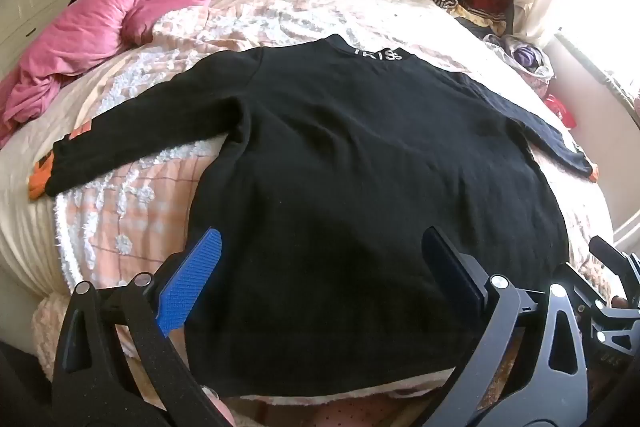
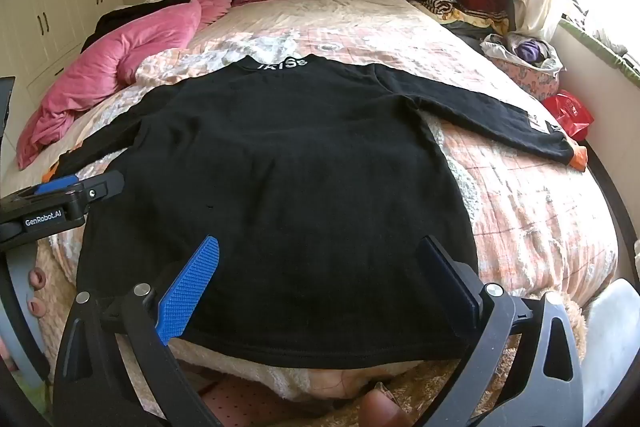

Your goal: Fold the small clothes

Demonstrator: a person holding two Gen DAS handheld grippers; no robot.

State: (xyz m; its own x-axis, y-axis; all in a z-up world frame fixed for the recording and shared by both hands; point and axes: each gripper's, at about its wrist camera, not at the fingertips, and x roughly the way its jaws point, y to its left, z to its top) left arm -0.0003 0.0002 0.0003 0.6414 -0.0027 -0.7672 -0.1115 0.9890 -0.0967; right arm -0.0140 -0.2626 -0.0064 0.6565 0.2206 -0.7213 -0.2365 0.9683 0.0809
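Sweater [image 1: 360,163] flat on bed [image 1: 312,11], collar far, hem nearest, long axis running straight away. Left hand-held gripper [image 1: 320,283] and right hand-held gripper [image 2: 320,283] both spread wide, empty, hovering over hem; guessing sleeves fold first.

Each unit, the left gripper [image 1: 320,275] and the right gripper [image 2: 320,279], has a black frame of angled struts with triangular cut-outs, joined by round silver pivot pins. One finger carries a blue pad [image 1: 192,287] with a fine knurled grid texture; the opposite finger [image 1: 452,271] is faced with a plain dark pad. Seen from the right wrist camera, the left unit's body bears white "GenRobot.AI" lettering [image 2: 43,220] and a small silver screw.
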